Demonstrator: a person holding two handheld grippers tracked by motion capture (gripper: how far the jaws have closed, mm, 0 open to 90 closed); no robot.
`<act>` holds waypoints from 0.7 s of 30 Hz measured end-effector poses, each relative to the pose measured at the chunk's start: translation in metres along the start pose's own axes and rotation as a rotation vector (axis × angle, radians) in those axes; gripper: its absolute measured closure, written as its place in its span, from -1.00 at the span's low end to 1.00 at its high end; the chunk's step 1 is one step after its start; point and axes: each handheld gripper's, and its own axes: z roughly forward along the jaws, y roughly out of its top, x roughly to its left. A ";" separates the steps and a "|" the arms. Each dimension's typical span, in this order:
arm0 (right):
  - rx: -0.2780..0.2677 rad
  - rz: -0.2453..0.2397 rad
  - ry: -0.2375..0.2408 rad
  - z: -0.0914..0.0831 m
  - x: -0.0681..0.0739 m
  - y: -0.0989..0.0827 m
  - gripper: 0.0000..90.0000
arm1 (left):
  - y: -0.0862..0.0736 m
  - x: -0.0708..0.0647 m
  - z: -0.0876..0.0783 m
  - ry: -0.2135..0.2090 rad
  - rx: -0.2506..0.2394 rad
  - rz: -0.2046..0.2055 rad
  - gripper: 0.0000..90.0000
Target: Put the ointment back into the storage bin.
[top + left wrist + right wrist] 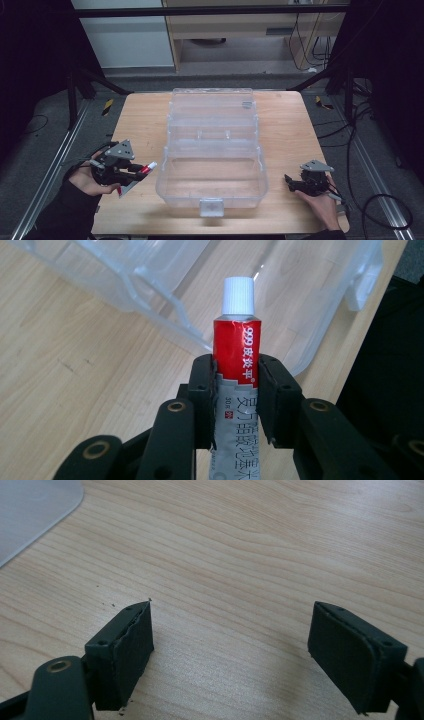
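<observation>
Two risks stand out while your left gripper (235, 390) carries the ointment tube (235, 347). Its jaws are closed on the soft body of the tube, about mid-length, with the white cap (238, 296) jutting well beyond the tips and the crimped tail trailing back between the linkage; squeeze harder and you could crush or burst it, I judge, and a loose hold could let the smooth foil slide out cap-first. Just ahead of the jaws lies the wall of the clear plastic box (212, 150), so a low approach might knock the cap against its rim. Your left hand (90, 177) holds the gripper roughly level, pointing towards the box. Your right gripper (245, 650) sits near the wooden table (240, 555), jaws spread wide with nothing between them, the box off beyond its left jaw.
</observation>
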 end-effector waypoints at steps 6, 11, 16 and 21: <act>-0.008 -0.007 0.000 0.001 0.000 0.000 -0.60 | 0.023 -0.010 0.002 -0.028 0.015 0.074 0.55; -0.008 -0.008 -0.001 0.000 0.000 0.000 -0.61 | 0.045 -0.017 0.010 -0.048 0.032 0.151 0.55; -0.008 -0.008 0.002 0.001 0.000 0.000 -0.61 | 0.067 -0.024 0.017 -0.065 0.052 0.186 0.55; -0.009 -0.009 0.005 0.001 0.000 0.000 -0.61 | 0.088 -0.030 0.029 -0.088 0.057 0.223 0.55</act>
